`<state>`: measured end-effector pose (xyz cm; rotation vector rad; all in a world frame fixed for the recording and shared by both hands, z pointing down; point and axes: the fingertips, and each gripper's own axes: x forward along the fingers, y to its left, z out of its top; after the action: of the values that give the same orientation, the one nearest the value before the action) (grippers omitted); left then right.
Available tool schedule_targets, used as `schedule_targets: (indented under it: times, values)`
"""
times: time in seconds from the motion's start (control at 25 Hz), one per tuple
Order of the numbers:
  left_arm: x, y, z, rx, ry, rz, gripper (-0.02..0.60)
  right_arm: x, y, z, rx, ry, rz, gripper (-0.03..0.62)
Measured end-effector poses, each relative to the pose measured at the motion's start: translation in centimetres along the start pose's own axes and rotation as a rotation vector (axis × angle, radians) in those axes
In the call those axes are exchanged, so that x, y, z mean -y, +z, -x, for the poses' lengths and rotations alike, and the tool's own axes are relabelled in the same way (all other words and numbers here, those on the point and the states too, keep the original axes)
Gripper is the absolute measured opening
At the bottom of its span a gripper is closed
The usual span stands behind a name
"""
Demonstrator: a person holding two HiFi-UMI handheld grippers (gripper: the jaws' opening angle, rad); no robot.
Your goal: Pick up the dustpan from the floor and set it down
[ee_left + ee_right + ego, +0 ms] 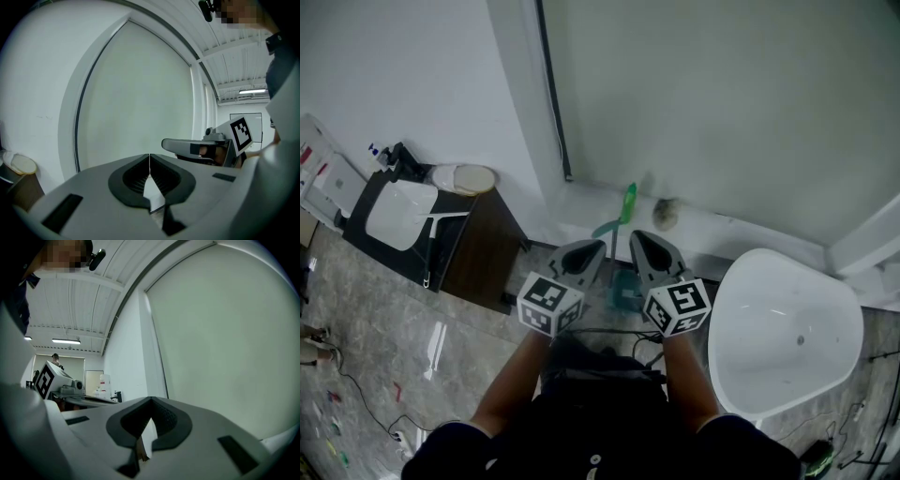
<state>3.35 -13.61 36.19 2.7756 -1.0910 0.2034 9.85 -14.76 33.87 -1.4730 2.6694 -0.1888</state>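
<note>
Grey marbled floor (384, 375) runs up to a pale wall (722, 112) with a white ledge along its foot. At the floor's far edge, right against that ledge, stands the green plastic dustpan with a long upright handle (628, 204). Its darker pan sits low on the floor and shows between my two tools in the head view.

My left gripper (598, 247) is clenched. In its own view the jaws meet tip to tip with nothing between them. My right gripper (639, 237) is closed the same way and empty, its tips pressed together against the plain wall behind.

Both tools point roughly level at the wall, side by side, one to the left of the handle and one to the right. Neither touches the dustpan, which lies below and just ahead of them.

A large white tub (848, 323) stands near the floor's right edge. A dark brown cabinet (478, 253) carrying a white basin (398, 214) stands at the left, against the wall
</note>
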Motion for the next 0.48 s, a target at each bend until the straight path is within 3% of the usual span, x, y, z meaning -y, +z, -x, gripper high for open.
schedule_targets:
  times: [0.48]
  values:
    - [-0.15, -0.01, 0.75, 0.003, 0.013, 0.015, 0.014, -0.57, 0.06, 0.08, 0.0, 0.0, 0.005, 0.006]
